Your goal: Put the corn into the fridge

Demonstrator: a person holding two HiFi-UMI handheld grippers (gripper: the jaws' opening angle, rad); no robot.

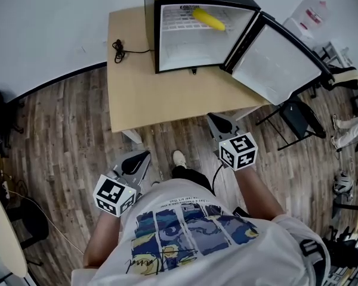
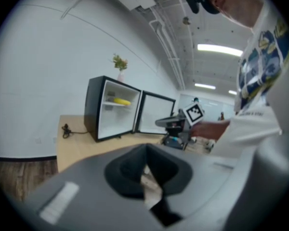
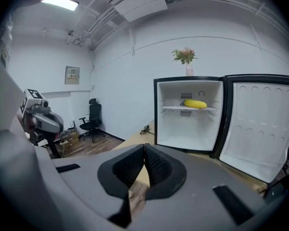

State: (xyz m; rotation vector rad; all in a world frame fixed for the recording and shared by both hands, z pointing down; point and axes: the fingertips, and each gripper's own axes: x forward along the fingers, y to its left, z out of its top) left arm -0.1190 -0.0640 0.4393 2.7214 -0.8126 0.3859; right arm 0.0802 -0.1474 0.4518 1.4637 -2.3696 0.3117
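Observation:
The yellow corn [image 1: 209, 18] lies on the upper shelf inside the open black mini fridge [image 1: 152, 34], which stands on a wooden table [image 1: 131, 88]. It shows in both gripper views as well, corn [image 2: 121, 101] and corn [image 3: 195, 104]. The fridge door [image 1: 280, 61] swings wide to the right. My left gripper [image 1: 143, 156] hangs low by the person's body over the floor, away from the table, its jaws together and empty [image 2: 145, 161]. Closer to the table's front edge, my right gripper [image 1: 215, 119] is shut on nothing [image 3: 144, 160].
A black cable [image 1: 120, 51] lies coiled on the table left of the fridge. A vase of flowers [image 3: 188, 61] stands on the fridge top. A black chair [image 1: 295, 118] sits under the open door, an office chair [image 3: 90, 119] by the far wall.

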